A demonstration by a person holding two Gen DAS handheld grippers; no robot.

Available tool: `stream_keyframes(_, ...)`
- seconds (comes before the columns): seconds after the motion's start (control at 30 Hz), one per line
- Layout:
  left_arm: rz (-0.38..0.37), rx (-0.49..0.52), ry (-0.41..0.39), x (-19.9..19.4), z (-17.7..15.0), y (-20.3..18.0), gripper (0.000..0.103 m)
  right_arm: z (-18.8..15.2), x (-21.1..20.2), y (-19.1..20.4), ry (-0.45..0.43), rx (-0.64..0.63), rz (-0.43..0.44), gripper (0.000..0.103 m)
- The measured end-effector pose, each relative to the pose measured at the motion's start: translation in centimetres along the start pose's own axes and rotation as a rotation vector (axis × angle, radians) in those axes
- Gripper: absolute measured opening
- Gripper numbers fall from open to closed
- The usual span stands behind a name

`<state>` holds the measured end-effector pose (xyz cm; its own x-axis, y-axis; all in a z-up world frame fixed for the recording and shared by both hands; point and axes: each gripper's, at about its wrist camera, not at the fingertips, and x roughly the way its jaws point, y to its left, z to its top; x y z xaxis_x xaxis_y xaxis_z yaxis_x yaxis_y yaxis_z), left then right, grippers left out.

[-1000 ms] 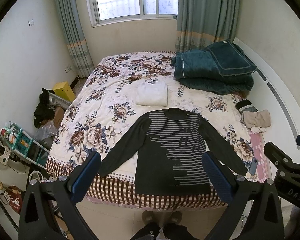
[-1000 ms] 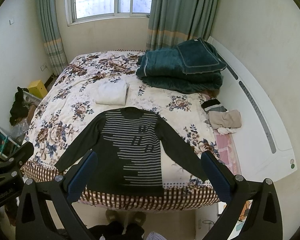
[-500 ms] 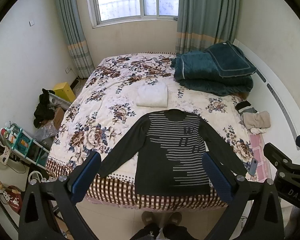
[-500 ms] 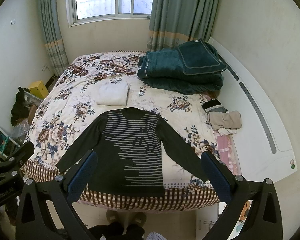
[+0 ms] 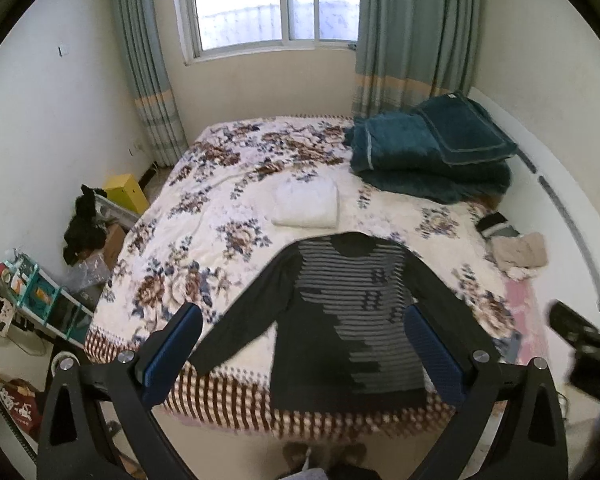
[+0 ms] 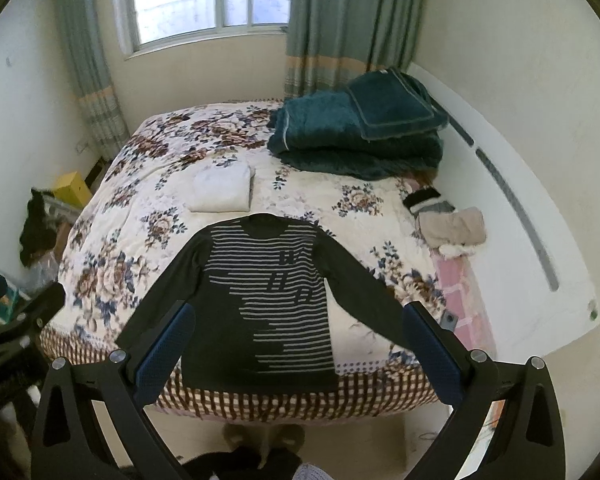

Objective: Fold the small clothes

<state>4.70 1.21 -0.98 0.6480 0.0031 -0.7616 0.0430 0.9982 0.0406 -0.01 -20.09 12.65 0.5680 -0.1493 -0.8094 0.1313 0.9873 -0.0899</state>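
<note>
A dark long-sleeved sweater with grey stripes (image 5: 340, 320) lies flat, sleeves spread, at the near edge of the floral bed (image 5: 204, 240); it also shows in the right wrist view (image 6: 260, 304). My left gripper (image 5: 304, 352) is open and empty, held high above the bed's near edge. My right gripper (image 6: 296, 348) is open and empty at about the same height. A folded white garment (image 5: 306, 205) lies beyond the sweater's collar, also in the right wrist view (image 6: 222, 192).
Folded teal blankets (image 5: 428, 152) sit at the bed's far right. Small clothes (image 5: 518, 250) lie by the white headboard (image 6: 512, 216). A phone (image 6: 449, 321) rests near the right sleeve. Clutter and a yellow box (image 5: 126, 192) stand on the floor at left.
Both grippers have shifted slightly and the views are blurred with motion; the right gripper appears to have moved a little closer to the bed. The sweater has not moved.
</note>
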Motion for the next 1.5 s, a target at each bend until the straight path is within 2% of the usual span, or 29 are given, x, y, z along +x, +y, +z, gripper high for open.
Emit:
stream_keyframes(0.1, 0.034, 0.021, 0.009, 4.5, -1.2, -0.1, 0.103, -0.9, 4.7, -3.2, 0.05, 0.113, -0.029, 0.103)
stream_keyframes(0.2, 0.044, 0.028, 0.074, 10.2, -2.1, -1.3, 0.103, -3.3, 10.2, -7.8, 0.107, 0.235, -0.102, 0.103)
stream_keyframes(0.37, 0.106, 0.086, 0.127, 18.1, -4.2, -4.7, 0.103, -7.9, 20.7, -18.6, 0.243, 0.421, -0.201, 0.102)
stream_keyframes(0.4, 0.126, 0.101, 0.151, 20.4, -4.6, -5.8, 0.103, -9.3, 22.7, -21.1, 0.265, 0.455, -0.218, 0.099)
stream_keyframes(0.47, 0.144, 0.11, 0.191, 23.6, -5.7, -7.0, 0.103, -12.1, 27.9, -26.0, 0.313, 0.527, -0.236, 0.076)
stream_keyframes(0.5, 0.152, 0.115, 0.211, 25.4, -6.1, -7.8, 0.103, -13.4, 30.1, -27.9, 0.335, 0.555, -0.246, 0.072)
stream_keyframes(0.6, 0.171, 0.129, 0.29, 32.2, -8.1, -10.5, 0.103, -18.2, 38.4, -34.9, 0.41, 0.672, -0.257, 0.071)
stream_keyframes(0.73, 0.187, 0.173, 0.365, 40.1, -10.8, -13.7, 0.103, -24.7, 48.8, -43.6, 0.435, 0.882, -0.267, 0.071)
stream_keyframes(0.83, 0.199, 0.204, 0.381, 45.4, -12.3, -16.1, 0.103, -28.3, 55.3, -47.4, 0.443, 0.968, -0.275, 0.072)
stream_keyframes(0.97, 0.205, 0.223, 0.415, 50.9, -13.5, -18.8, 0.103, -30.9, 62.7, -49.6, 0.474, 1.019, -0.239, 0.072)
stream_keyframes(1.07, 0.208, 0.236, 0.44, 53.9, -13.9, -20.5, 0.103, -31.6, 65.7, -49.6, 0.491, 1.005, -0.242, 0.071)
stream_keyframes(1.1, 0.207, 0.238, 0.45, 54.6, -14.1, -20.9, 0.103, -31.4, 65.6, -49.4, 0.461, 0.996, -0.242, 0.064)
stream_keyframes(1.17, 0.195, 0.24, 0.46, 55.6, -14.1, -21.7, 0.103, -30.7, 65.4, -49.1, 0.449, 0.948, -0.238, 0.003)
stream_keyframes(1.37, 0.157, 0.243, 0.467, 56.3, -13.9, -23.2, 0.103, -27.9, 61.9, -51.4, 0.334, 0.911, -0.312, 0.002)
stream_keyframes(1.5, 0.143, 0.249, 0.475, 56.8, -14.2, -23.6, 0.103, -25.1, 63.3, -51.2, 0.374, 0.884, -0.318, 0.002)
